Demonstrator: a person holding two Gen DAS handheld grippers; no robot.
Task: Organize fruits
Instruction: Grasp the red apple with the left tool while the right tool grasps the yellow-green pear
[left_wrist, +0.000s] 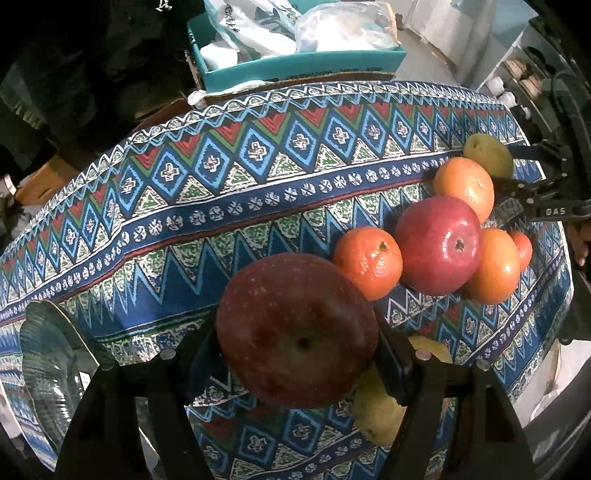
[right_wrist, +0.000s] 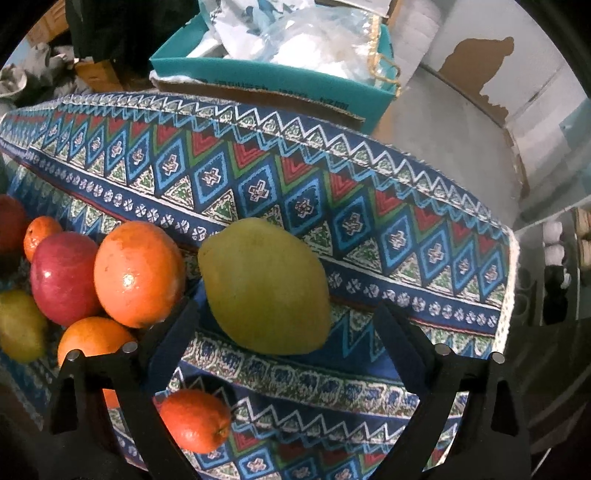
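1. Fruit is mid-sort: the left claw (left_wrist: 297, 354) is clamped on a dark apple (left_wrist: 295, 328), pads pressing both flanks; keep that squeeze steady while carrying.
2. A glass dish (left_wrist: 51, 369) sits to that claw's left, a likely drop spot.
3. The right claw (right_wrist: 288, 328) stands apart, straddling a green mango (right_wrist: 264, 284) without touching it.
4. Lower it further, centre the mango, then close gently.
5. Mind the orange (right_wrist: 138, 273) touching its left finger (right_wrist: 173, 325); nudging it could roll the pile across the cloth (right_wrist: 369, 221).
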